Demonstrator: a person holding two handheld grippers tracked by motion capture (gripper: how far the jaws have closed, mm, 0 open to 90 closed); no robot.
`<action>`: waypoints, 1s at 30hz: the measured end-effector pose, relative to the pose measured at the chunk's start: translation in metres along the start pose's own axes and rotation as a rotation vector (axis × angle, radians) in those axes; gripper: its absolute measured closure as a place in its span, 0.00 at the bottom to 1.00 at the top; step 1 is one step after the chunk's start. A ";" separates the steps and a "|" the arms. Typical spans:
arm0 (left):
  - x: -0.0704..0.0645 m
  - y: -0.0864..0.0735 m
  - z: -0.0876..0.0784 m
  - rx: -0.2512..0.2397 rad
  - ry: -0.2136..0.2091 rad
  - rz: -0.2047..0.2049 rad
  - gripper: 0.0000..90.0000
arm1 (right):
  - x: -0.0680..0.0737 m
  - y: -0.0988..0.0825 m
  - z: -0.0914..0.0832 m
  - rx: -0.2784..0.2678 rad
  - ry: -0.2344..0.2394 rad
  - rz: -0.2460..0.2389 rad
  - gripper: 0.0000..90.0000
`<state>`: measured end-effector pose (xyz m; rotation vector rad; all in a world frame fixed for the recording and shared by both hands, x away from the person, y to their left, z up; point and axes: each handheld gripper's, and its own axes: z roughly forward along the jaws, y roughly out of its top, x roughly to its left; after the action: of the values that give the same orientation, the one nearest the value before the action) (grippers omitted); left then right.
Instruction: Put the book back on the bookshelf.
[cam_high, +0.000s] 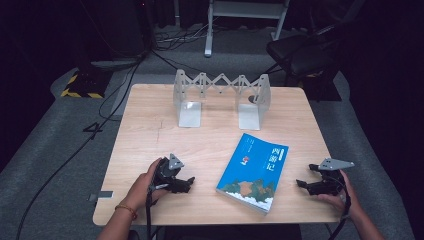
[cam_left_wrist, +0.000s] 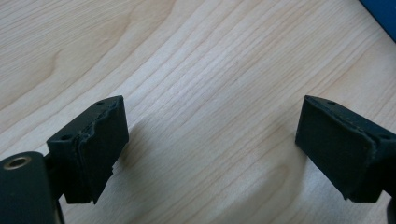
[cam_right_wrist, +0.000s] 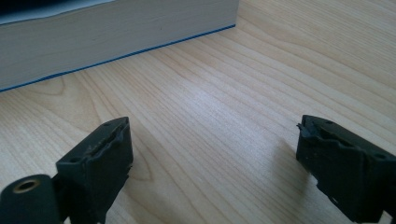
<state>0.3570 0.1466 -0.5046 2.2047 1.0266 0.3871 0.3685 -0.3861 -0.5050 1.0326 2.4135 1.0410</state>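
Observation:
A blue paperback book (cam_high: 254, 171) with a landscape picture on its cover lies flat on the wooden table (cam_high: 150, 130), near the front edge. My left gripper (cam_high: 189, 184) rests low over the table to the book's left, pointing toward it, jaws open and empty. In the left gripper view the gripper (cam_left_wrist: 210, 154) spans bare wood, with a blue corner of the book (cam_left_wrist: 380, 11) at the top right. My right gripper (cam_high: 306, 183) sits to the book's right, open and empty. In the right gripper view the gripper (cam_right_wrist: 212, 170) faces the book's page edge (cam_right_wrist: 112, 35) a short way ahead.
A grey expandable metal book rack (cam_high: 221, 95) with two upright end plates stands at the back of the table. Beyond the table are a dark chair (cam_high: 300, 52), floor cables (cam_high: 115, 90) and a white frame leg (cam_high: 209, 30).

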 end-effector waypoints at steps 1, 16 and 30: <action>-0.001 0.001 0.001 0.001 0.000 -0.008 0.09 | 0.000 0.000 0.000 0.000 -0.001 0.001 0.12; -0.009 -0.001 -0.001 0.004 -0.092 0.090 0.09 | 0.004 0.005 -0.001 0.008 0.001 -0.004 0.18; -0.010 -0.003 -0.002 0.004 -0.144 0.159 0.09 | 0.034 0.043 0.012 0.041 0.060 -0.120 0.23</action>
<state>0.3476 0.1415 -0.5048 2.2889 0.7786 0.2914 0.3724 -0.3349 -0.4819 0.8691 2.5199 0.9987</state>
